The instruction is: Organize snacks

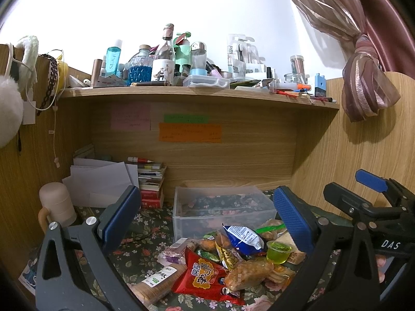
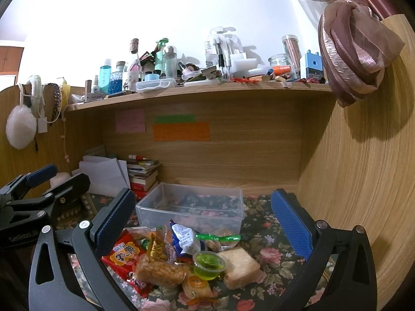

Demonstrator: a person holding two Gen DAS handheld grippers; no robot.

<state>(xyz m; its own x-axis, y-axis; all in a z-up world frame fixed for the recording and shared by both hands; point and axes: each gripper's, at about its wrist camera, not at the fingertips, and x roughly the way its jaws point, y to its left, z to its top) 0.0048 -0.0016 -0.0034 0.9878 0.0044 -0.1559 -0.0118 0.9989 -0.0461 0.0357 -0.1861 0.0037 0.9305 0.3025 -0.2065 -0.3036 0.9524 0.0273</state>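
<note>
A pile of snack packets lies on the floral cloth: a red packet, a blue-and-white packet, a green jelly cup and a brown biscuit pack. The pile also shows in the right wrist view, with the red packet, the jelly cup and a pale cake square. An empty clear plastic box stands just behind the pile. My left gripper is open above the pile. My right gripper is open above it too, and it shows at the right of the left wrist view.
A stack of books and white papers stand at the back left, with a beige mug beside them. A wooden shelf crowded with bottles runs overhead. Wooden panels close in both sides. A tied pink curtain hangs at right.
</note>
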